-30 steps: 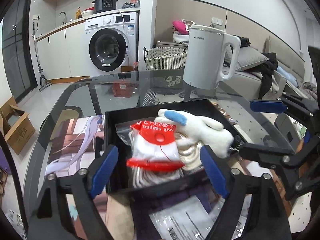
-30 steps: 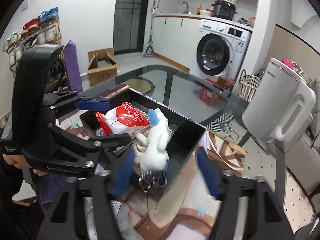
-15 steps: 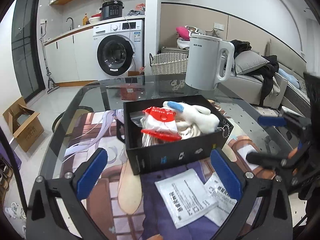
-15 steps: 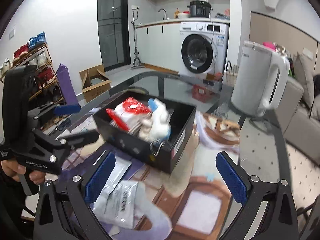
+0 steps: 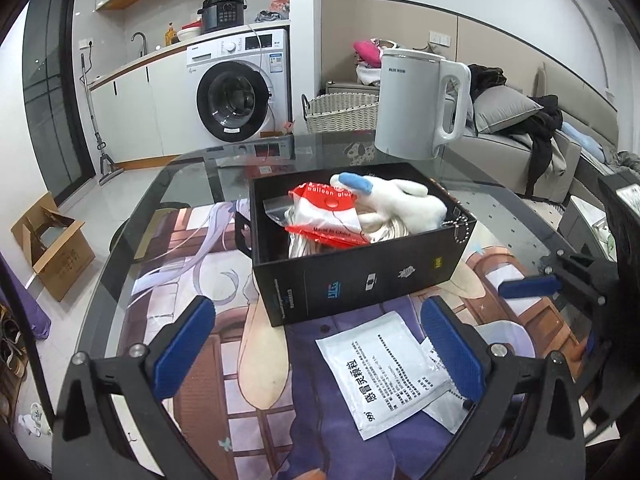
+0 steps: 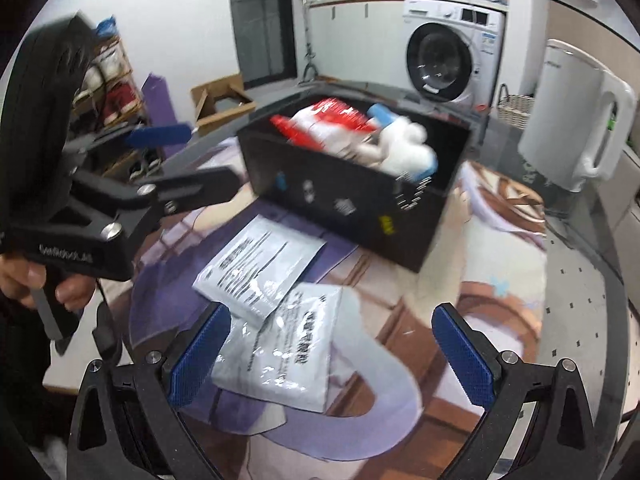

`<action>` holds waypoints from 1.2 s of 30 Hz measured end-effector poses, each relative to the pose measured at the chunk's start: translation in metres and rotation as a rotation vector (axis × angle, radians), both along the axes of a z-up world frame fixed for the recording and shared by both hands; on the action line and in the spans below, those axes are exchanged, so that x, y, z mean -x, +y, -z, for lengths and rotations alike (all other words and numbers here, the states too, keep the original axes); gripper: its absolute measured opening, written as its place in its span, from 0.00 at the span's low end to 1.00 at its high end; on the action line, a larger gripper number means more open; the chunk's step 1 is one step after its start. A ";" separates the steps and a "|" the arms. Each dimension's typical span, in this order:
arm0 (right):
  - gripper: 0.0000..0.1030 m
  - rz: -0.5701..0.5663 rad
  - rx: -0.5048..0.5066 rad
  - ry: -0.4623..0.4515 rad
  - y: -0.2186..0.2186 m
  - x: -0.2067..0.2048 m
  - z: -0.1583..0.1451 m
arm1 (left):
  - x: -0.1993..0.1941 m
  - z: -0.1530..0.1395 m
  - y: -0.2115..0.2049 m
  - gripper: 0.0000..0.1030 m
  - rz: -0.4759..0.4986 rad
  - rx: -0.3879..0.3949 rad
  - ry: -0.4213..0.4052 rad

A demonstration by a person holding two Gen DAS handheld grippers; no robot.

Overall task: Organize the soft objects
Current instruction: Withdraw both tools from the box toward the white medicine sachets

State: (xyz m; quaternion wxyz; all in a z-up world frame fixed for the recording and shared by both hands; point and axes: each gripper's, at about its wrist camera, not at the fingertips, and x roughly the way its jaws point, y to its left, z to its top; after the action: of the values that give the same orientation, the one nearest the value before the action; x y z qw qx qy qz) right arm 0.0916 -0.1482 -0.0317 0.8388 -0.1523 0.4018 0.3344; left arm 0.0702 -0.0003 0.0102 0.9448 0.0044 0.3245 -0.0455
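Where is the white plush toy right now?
In the left wrist view, the white plush toy lies inside the black box, right of the red-topped bag.

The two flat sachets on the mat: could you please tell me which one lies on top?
The sachet nearer the black box lies on top; its lower corner overlaps the crinkled sachet closest to the right claw.

Both tongs, left [image 5: 320, 350] and right [image 6: 334, 354], have spread wide and drawn back from the black box [image 5: 360, 280].
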 end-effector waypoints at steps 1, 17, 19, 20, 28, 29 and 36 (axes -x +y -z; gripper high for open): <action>0.99 -0.017 0.007 0.009 0.003 0.002 0.003 | -0.001 0.001 0.000 1.00 0.003 0.002 0.004; 0.99 -0.037 0.086 0.038 0.018 0.003 0.033 | -0.014 0.026 -0.009 1.00 0.043 0.024 0.121; 0.99 -0.037 0.085 0.038 0.018 0.003 0.033 | -0.017 0.031 -0.013 1.00 0.048 0.031 0.142; 0.99 -0.037 0.084 0.037 0.017 0.004 0.033 | -0.018 0.034 -0.015 1.00 0.050 0.032 0.150; 0.99 -0.038 0.082 0.036 0.017 0.003 0.032 | -0.021 0.047 -0.028 1.00 0.083 0.006 0.219; 0.99 -0.039 0.081 0.035 0.017 0.004 0.032 | -0.021 0.047 -0.028 1.00 0.078 -0.004 0.220; 0.99 -0.032 0.089 0.039 0.012 0.003 0.032 | -0.018 0.049 -0.009 1.00 0.056 -0.025 0.244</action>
State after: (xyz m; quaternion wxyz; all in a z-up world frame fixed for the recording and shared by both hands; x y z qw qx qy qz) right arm 0.0886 -0.1363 -0.0634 0.8179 -0.1891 0.4299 0.3324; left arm 0.0880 -0.0092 -0.0390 0.8965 0.0198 0.4373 -0.0680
